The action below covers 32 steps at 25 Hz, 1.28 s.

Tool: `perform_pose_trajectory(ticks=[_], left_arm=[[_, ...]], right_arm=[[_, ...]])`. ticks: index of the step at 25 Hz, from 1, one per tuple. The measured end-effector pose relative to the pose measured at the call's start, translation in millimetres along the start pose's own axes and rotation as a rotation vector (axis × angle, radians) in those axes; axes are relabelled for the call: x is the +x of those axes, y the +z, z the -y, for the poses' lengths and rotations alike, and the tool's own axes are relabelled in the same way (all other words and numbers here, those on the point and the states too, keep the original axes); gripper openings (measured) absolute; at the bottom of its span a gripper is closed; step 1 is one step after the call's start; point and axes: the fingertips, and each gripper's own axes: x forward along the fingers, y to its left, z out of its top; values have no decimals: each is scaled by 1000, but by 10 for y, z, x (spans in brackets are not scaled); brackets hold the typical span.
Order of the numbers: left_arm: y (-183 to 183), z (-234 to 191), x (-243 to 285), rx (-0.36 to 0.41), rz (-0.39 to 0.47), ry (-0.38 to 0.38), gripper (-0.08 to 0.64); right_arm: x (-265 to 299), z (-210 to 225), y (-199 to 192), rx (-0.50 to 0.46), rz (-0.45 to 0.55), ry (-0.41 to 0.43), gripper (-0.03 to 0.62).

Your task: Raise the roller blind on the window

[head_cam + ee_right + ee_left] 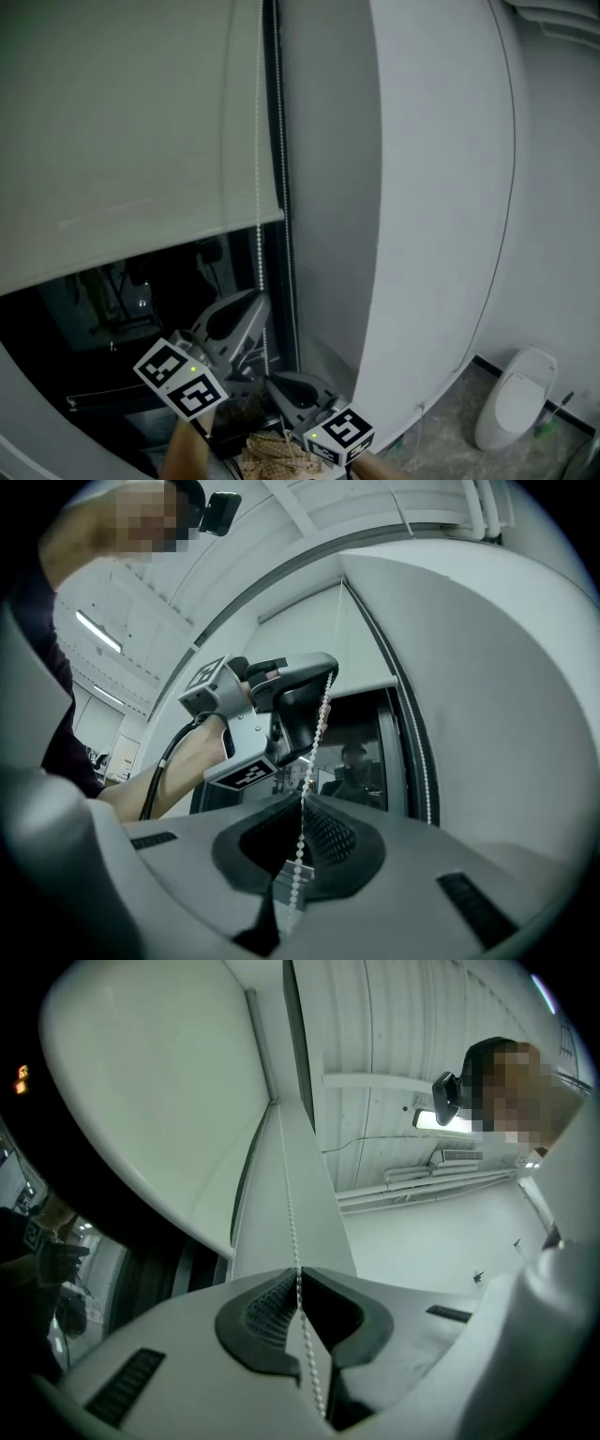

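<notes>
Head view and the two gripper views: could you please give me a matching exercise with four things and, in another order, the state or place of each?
Things:
1. roller blind
2. bead chain
3. left gripper
4. right gripper

States or places:
A. shut on the chain, lower down
B. partly raised, with dark window below it
C. shut on the chain, higher up
D. hangs at the blind's right edge

Pairs: 1-B, 2-D, 3-C, 4-A.

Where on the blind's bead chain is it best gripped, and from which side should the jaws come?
Take the free-hanging strand of the bead chain below the lower edge of the roller blind. Come from the room side with one jaw either side. The strand is thin and vertical, so closing across it should trap the beads, as the left gripper and right gripper show.
</notes>
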Motion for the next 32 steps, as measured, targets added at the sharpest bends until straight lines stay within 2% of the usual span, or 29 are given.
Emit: perform_pose_trajectory(ticks=[3, 10, 14, 17, 19, 22, 26, 28, 32], left_arm=[[-301, -1, -90, -15, -24, 3, 20], [-729, -58, -240, -42, -98, 34, 18], [-966, -151, -404, 3, -117, 76, 15], [-1145, -206, -523, 5, -145, 95, 15], [-1291, -240, -599, -7, -162, 103, 15], [-1419, -274, -687, -46, -171, 111, 15], [-1510, -222, -734, -75, -184, 114, 15], [-1628, -186, -760, -83, -205, 103, 15], [-1934, -127, -868, -123, -243, 99, 15]], right_arm=[[-94, -1, -293, 16, -32, 0, 15], [-185, 11, -751, 69, -159, -2, 15], [-203, 1, -1057, 117, -244, 53, 17], [-211, 36, -1097, 135, -269, 67, 17], [-185, 113, -981, 124, -248, 47, 17], [-68, 255, -607, 97, -194, 27, 18], [115, 379, 136, 60, -67, 35, 29], [222, 393, 533, 33, 1, 47, 52], [427, 451, 1239, -36, 116, 30, 54]])
